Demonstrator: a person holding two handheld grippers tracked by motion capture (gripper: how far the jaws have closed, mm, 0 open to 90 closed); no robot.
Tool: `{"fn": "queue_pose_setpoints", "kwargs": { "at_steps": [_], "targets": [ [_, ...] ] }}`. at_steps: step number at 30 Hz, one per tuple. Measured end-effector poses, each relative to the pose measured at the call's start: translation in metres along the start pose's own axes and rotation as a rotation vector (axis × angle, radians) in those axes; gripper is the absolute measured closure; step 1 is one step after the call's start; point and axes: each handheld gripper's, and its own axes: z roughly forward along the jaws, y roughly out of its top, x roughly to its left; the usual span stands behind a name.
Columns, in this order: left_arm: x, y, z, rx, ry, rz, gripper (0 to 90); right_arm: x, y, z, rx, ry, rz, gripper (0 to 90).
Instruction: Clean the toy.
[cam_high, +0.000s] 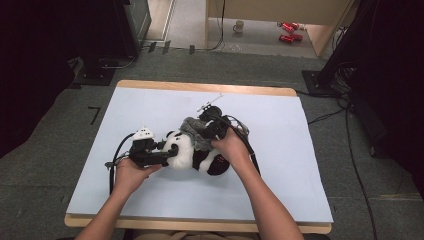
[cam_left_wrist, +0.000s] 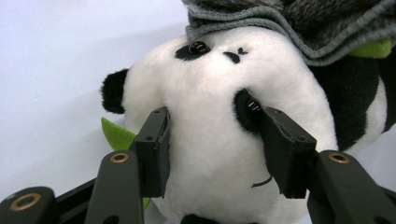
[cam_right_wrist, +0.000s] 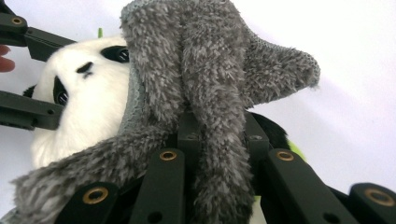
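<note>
Panda plush (cam_high: 187, 152) lies on its side near the middle of the pale blue table top (cam_high: 280, 165) in the high view, head toward the left, black limbs toward the right. Left gripper (cam_high: 167, 150) comes in level from the left and has its 2 jaws on either side of the white head. Right gripper (cam_high: 212, 125) sits above the plush body, hand wrapped around it, with grey fuzzy cloth (cam_high: 192, 127) bunched under its tip and draped over the panda. Cables trail from both grippers across the table. Mug (cam_high: 239, 26) and red cans (cam_high: 289, 31) sit on the floor far behind the table.

Left gripper view: left gripper (cam_left_wrist: 212, 149) jaws press into both cheeks of the panda plush (cam_left_wrist: 219, 116), fur dented at each pad, so clenched on the head. Grey fuzzy cloth (cam_left_wrist: 289, 23) hangs over the top of the head. Green felt leaf (cam_left_wrist: 116, 135) pokes out just beside the left jaw.

Right gripper view: right gripper (cam_right_wrist: 217, 135) jaws are closed tight on a fold of the grey fuzzy cloth (cam_right_wrist: 205, 65), which rises between them and flops over the panda plush (cam_right_wrist: 84, 107). Left gripper's jaws show at the left edge on the panda head.
</note>
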Motion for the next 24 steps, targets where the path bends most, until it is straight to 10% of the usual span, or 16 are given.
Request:
{"fn": "queue_pose_setpoints", "kwargs": {
  "at_steps": [24],
  "targets": [
    [0.002, -0.001, 0.0, -0.006, 0.001, -0.026, 47.3, -0.04, -0.006, -0.054, -0.127, -0.073, 0.131, 76.0]
  ]
}}
